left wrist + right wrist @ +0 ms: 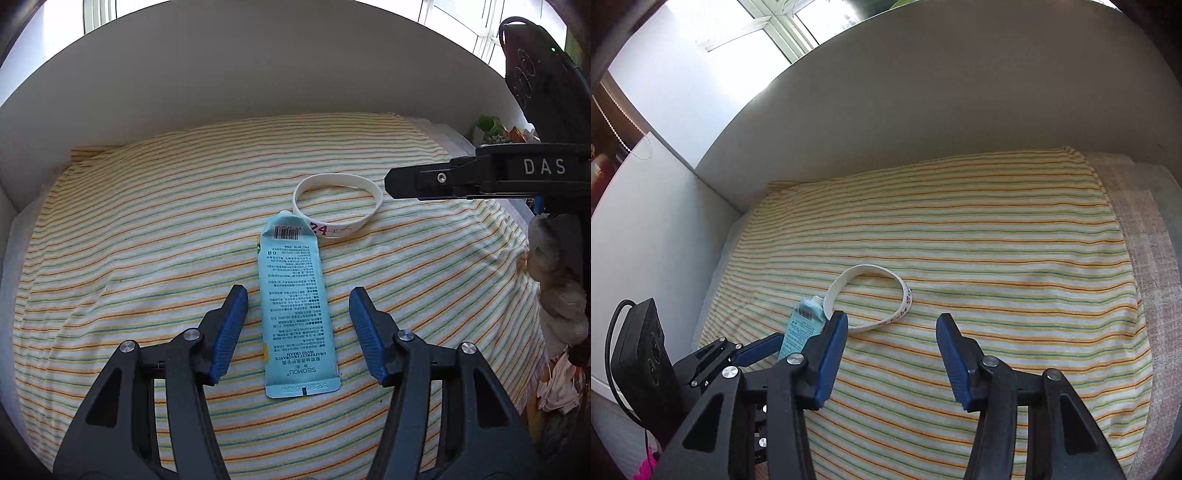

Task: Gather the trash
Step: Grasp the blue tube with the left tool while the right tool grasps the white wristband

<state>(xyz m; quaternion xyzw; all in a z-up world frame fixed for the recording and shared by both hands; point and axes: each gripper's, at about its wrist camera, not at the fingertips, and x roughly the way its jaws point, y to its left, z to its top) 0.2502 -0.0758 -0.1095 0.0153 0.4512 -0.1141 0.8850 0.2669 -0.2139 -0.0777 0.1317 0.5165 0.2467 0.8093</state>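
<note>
Striped cloth: yellow, orange and green lines, spread over a bed-like surface set against a white wall.

Hand cream tube: pale blue, flattened, printed back and barcode facing up, lying near the middle of the cloth with its cap end toward the wall and its crimped end toward the near edge.

Wristband: white silicone ring with a red "24" and a scrawled signature, lying flat just beyond the tube's cap end and apparently touching it.

Left tool: jaws about half open, blue pads either side of the tube's lower half, clear of it on both sides; nothing gripped.

Right tool: no earlier view given, jaws standing partly open over bare cloth just short of the wristband, holding nothing. From the left camera it enters at the right edge, marked "DAS".

Crumpled cloth: pinkish, off the right edge of the bed.
</note>
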